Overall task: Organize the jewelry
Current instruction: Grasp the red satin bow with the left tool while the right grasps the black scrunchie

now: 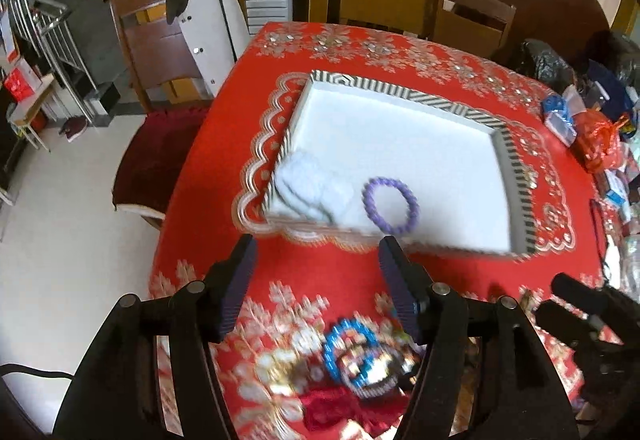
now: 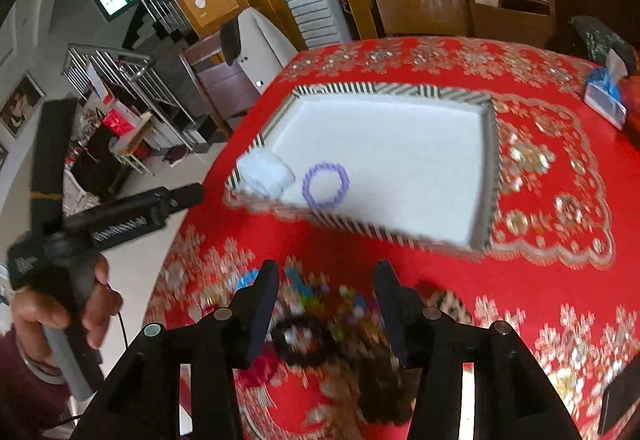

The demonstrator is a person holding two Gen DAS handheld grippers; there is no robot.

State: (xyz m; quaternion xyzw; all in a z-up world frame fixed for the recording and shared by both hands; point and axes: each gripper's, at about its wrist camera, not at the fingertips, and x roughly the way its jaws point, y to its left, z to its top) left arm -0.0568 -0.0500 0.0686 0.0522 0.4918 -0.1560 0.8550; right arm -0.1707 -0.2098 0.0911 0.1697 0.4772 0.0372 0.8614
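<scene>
A white tray with a striped rim (image 1: 400, 90) (image 2: 494, 160) sits on the red tablecloth. A purple bead bracelet (image 1: 390, 205) (image 2: 326, 184) lies in its near left part, next to a white fluffy item (image 1: 308, 188) (image 2: 266, 172) in the corner. A pile of loose jewelry lies on the cloth near me, with a blue bead bracelet (image 1: 352, 356) and a dark hair tie (image 2: 304, 340). My left gripper (image 1: 318, 252) is open and empty above the cloth, between pile and tray. My right gripper (image 2: 326, 276) is open and empty over the pile.
Wooden chairs (image 1: 160, 52) (image 2: 424, 4) stand around the table; one carries a grey jacket (image 1: 212, 20). Bags and packets (image 1: 592, 128) crowd the table's right side, with a blue tissue pack (image 2: 604, 92). The table's left edge drops to the floor. The left gripper's handle and hand (image 2: 80, 240) show at left.
</scene>
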